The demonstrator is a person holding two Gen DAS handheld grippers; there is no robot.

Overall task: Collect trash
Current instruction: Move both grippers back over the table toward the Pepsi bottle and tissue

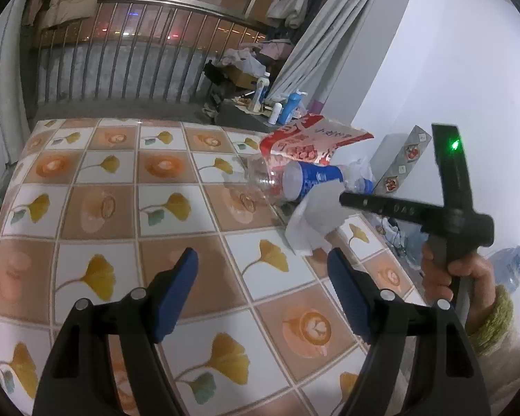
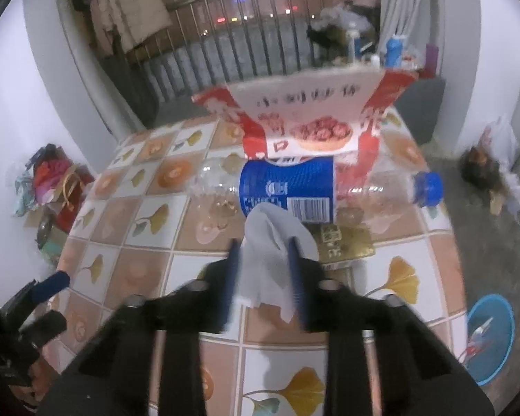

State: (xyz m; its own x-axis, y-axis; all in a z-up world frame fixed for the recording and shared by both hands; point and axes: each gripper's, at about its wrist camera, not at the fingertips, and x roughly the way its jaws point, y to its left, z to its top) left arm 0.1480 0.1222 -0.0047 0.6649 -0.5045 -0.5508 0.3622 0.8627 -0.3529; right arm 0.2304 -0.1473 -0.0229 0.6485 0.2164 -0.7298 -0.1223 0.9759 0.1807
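Note:
My right gripper [image 2: 264, 253] is shut on a crumpled white tissue [image 2: 267, 270], pinched between its blue pads above the table. In the left wrist view the same tissue [image 1: 312, 222] hangs from the right gripper [image 1: 343, 201], which a hand holds at the right. Just behind it lies a clear plastic bottle [image 2: 287, 187] with a blue label and blue cap, on its side. A red and white snack bag [image 2: 308, 118] stands behind the bottle. My left gripper [image 1: 261, 256] is open over bare tablecloth, left of the tissue, with nothing between its fingers.
The table [image 1: 121, 208] carries a tile-pattern cloth with leaves and coffee cups. A gold packet [image 2: 343, 242] lies beside the tissue under the bottle. A blue basin [image 2: 490, 339] sits on the floor at the right. Bags and clutter [image 2: 52, 187] lie on the floor at the left.

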